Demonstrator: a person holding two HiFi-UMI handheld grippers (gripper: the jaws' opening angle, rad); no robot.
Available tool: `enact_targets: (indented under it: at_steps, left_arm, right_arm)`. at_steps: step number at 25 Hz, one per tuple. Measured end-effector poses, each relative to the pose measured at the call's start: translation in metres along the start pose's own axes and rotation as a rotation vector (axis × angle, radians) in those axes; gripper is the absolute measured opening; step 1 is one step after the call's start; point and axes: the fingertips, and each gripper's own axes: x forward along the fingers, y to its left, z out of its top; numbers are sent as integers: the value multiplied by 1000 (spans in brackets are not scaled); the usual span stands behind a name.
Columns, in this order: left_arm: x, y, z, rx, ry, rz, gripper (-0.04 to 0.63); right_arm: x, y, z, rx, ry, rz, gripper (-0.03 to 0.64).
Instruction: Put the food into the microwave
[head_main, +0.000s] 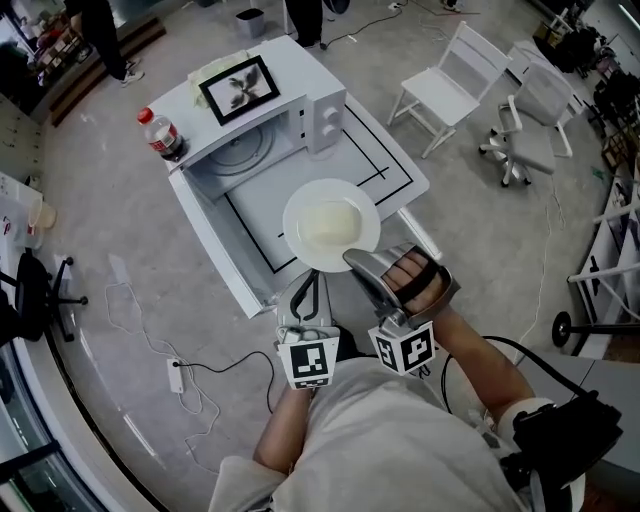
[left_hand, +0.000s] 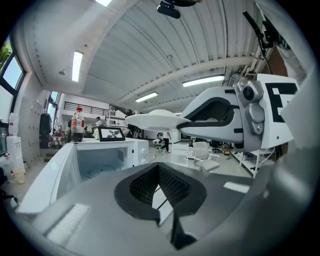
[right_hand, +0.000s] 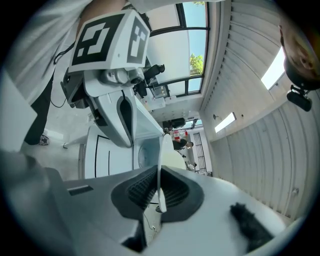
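**A:** Right, where do we stand from the head view?

**B:** My right gripper (head_main: 352, 258) has the plate (head_main: 330, 225) by its near rim, with the pale food (head_main: 326, 222) heaped on it. It hangs over the table (head_main: 395, 165), just short of the microwave (head_main: 250, 130). The door (head_main: 210, 235) stands open. I'd judge the pick-up done. Carrying the plate in, setting it down, letting go and closing up are all left.

**A:** And the left gripper view?

**B:** My left gripper (left_hand: 159, 187) has its jaws together with nothing between them. The plate (left_hand: 152, 120) floats level above and ahead of it. The open cavity of the microwave (left_hand: 107, 155) lies beyond on the left, and it looks empty to me.

**A:** Right gripper view?

**B:** There my right gripper (right_hand: 159, 192) has its jaws drawn narrow, both pads pressed on the plate's rim (right_hand: 160, 165), which I see edge-on. The microwave (right_hand: 142, 152) sits straight ahead.
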Motion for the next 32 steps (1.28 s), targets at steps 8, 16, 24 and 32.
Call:
enact_targets:
  at_steps: [8, 16, 24, 32]
  left_arm:
    - [38, 24, -10, -32, 5, 35, 8]
    - [52, 40, -16, -62, -16, 106, 8]
    - [63, 52, -37, -86, -4, 217, 8]
    - [84, 66, -66, -103, 13, 353, 8]
  right_arm:
    - [50, 2, -13, -22, -35, 33, 20]
    - [74, 11, -15, -48, -95, 43, 20]
    - [104, 28, -29, -70, -161, 62, 20]
    - [148, 45, -39, -79, -246, 76, 20]
